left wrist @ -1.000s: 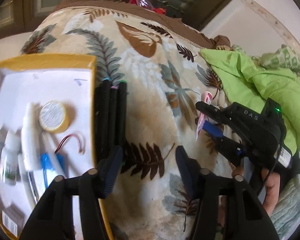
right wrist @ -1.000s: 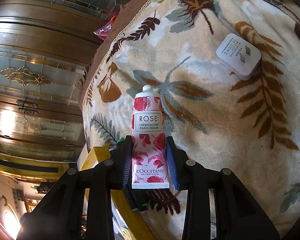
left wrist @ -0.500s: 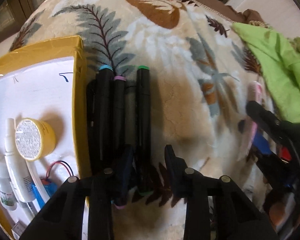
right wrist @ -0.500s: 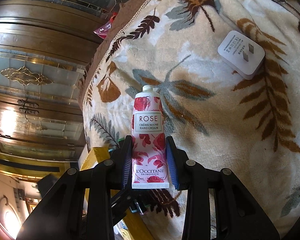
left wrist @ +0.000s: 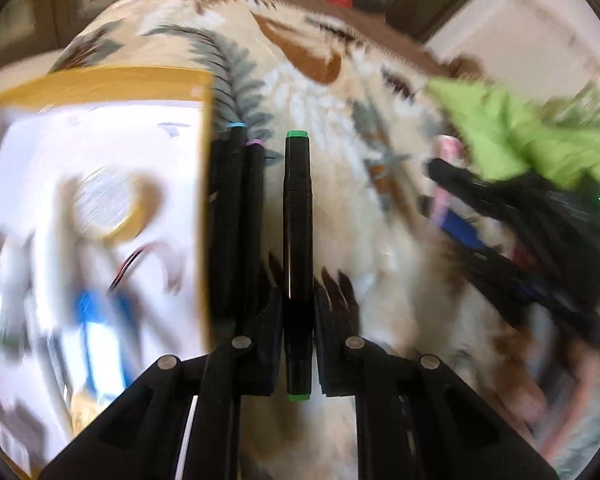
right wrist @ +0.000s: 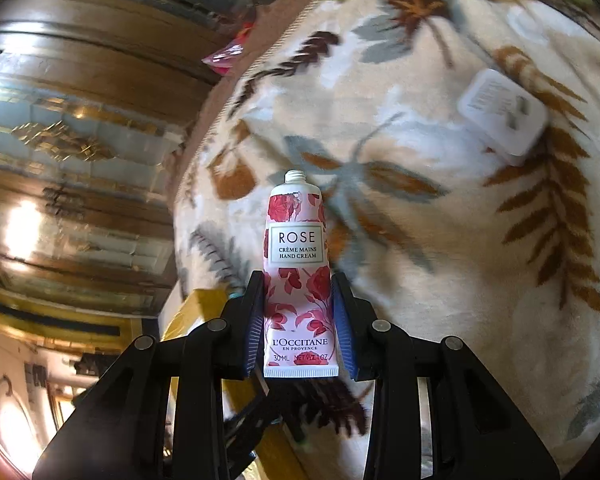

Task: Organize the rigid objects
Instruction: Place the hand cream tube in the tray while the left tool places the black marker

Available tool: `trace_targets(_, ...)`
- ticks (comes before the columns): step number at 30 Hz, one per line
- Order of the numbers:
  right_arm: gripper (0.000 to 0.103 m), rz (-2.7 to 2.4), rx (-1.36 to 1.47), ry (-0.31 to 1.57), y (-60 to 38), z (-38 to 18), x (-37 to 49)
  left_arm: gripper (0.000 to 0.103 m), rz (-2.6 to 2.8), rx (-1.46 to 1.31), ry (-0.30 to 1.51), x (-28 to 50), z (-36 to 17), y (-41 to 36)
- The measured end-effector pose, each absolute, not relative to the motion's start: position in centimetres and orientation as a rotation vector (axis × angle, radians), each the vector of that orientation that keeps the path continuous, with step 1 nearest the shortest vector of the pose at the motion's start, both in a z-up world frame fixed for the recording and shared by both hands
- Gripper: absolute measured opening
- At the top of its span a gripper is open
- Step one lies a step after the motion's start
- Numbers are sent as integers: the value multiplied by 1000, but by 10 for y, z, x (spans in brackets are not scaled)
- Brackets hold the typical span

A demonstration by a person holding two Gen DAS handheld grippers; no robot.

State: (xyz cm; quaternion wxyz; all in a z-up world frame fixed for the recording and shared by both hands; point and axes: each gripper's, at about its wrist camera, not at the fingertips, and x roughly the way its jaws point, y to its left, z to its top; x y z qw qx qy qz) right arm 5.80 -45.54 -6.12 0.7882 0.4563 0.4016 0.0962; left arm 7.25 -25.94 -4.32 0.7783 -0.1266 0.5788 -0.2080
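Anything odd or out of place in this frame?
The rose hand cream tube in the right gripper has no cap; its threaded neck is bare. Otherwise nothing stands out: the left gripper is closing on a green-capped marker.

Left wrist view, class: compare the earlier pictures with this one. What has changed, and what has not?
The left gripper went to the black green-capped marker; its jaws are closing around it, apart from the other black markers. The right gripper still holds the pink rose hand-cream tube.
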Motion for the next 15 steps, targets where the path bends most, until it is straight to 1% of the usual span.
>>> trace_targets(4,32,369,868,836,-414,-34,59,13,-431,-406,1177,35,-18,-188)
trace_targets(9,32,632,677,833,-328,1,50,13,-314,-463,1177,5,-25,-109)
trace_targets(15,32,714,465,951,-244,-6,37,13,-240,-446,1211,1,-53,-87)
